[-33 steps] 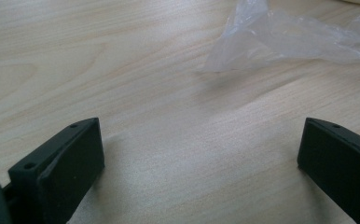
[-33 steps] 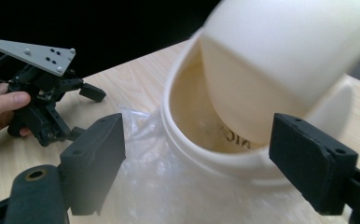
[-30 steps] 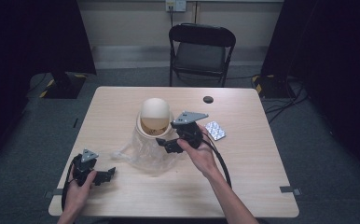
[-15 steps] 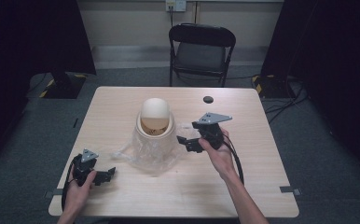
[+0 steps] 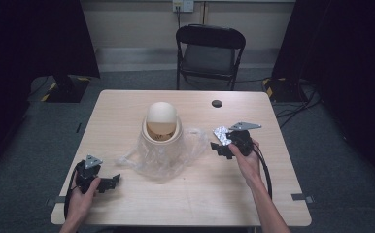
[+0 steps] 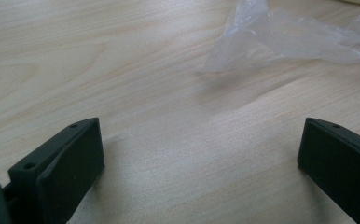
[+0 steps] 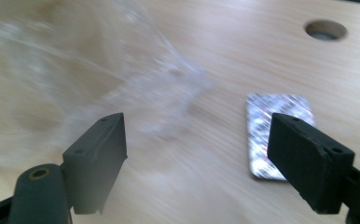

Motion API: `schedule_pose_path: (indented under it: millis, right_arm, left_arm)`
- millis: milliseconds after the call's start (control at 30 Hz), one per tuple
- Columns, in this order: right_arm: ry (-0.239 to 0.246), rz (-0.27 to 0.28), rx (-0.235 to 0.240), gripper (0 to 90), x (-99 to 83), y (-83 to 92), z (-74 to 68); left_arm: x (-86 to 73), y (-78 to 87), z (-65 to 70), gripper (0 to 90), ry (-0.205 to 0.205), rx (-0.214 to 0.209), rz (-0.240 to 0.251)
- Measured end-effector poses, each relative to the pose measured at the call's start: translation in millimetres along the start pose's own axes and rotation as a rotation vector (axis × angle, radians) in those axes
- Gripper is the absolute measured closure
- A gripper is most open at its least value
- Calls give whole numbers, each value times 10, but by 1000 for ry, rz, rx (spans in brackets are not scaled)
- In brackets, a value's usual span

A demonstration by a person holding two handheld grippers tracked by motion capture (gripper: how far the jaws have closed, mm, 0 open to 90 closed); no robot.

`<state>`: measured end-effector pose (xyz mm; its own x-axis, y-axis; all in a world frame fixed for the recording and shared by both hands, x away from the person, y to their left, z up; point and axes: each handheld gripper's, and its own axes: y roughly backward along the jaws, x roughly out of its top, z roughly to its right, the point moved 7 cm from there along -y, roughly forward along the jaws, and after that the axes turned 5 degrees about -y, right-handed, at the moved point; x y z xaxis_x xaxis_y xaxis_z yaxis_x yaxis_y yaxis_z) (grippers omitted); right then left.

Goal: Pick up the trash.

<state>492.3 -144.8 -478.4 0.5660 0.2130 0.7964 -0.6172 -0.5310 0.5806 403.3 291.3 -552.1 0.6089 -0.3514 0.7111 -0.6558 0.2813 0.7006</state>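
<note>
Table: a light wood table (image 5: pixel 176 204) with a small round hole (image 5: pixel 217 103) near the far edge.
Bin: a small cream bin (image 5: pixel 161 124) with a round lid stands in the middle of the table.
Bag: a clear plastic bag (image 5: pixel 163 155) lies crumpled around the foot of the bin and spreads toward the near side.
Pill pack: a shiny silver pill pack (image 7: pixel 276 135) lies flat on the wood, just right of the bag and near the right tongs.
Right tongs: the right gripper (image 5: pixel 223 148) hovers low over the table with its jaws wide apart, holding nothing. In the right gripper view the pack sits by one jaw, not in the middle of the gap.
Left tongs: the left gripper (image 5: pixel 109 182) rests low near the front left corner, jaws wide apart, holding nothing, with bare wood between them and a corner of the bag ahead.
Step in hand: my guess is picking up the pill pack.
How to do it well: move sideways first so the pack is in the middle of the gap. The pack is thin and flat, so tip the jaws down and catch it by an edge. Close slowly. Keep clear of the bag so it does not get pinched too.
</note>
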Motion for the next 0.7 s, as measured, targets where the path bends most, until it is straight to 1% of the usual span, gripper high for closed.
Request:
schedule_pose_path:
  millis: [100, 167, 233, 300, 400, 500, 533, 600, 633, 700]
  right_arm:
    - [-17, -20, -56, 202, -98, -50, 199]
    - [-14, -33, -89, 202, -149, -87, 302]
    - [-20, -49, -106, 202, -193, -142, 395]
    - [-21, -53, -123, 202, -215, -199, 475]
    - [-33, -60, -128, 203, -226, -292, 558]
    - [-41, -58, -128, 205, -230, -375, 608]
    - [-37, -57, -139, 210, -235, -397, 626]
    - [-46, -59, -138, 213, -256, -428, 652]
    - [-43, -65, -147, 213, -271, -441, 673]
    - [-44, -66, -149, 217, -286, -463, 690]
  left_arm:
    - [0, 0, 0, 0, 0, 0, 0]
    - [0, 0, 0, 0, 0, 0, 0]
    - [0, 0, 0, 0, 0, 0, 0]
    - [0, 0, 0, 0, 0, 0, 0]
    - [0, 0, 0, 0, 0, 0, 0]
    - [0, -1, 1, 0, 0, -2, 0]
    - [0, 0, 0, 0, 0, 0, 0]
    - [0, 0, 0, 0, 0, 0, 0]
    - [0, 0, 0, 0, 0, 0, 0]
    - [0, 0, 0, 0, 0, 0, 0]
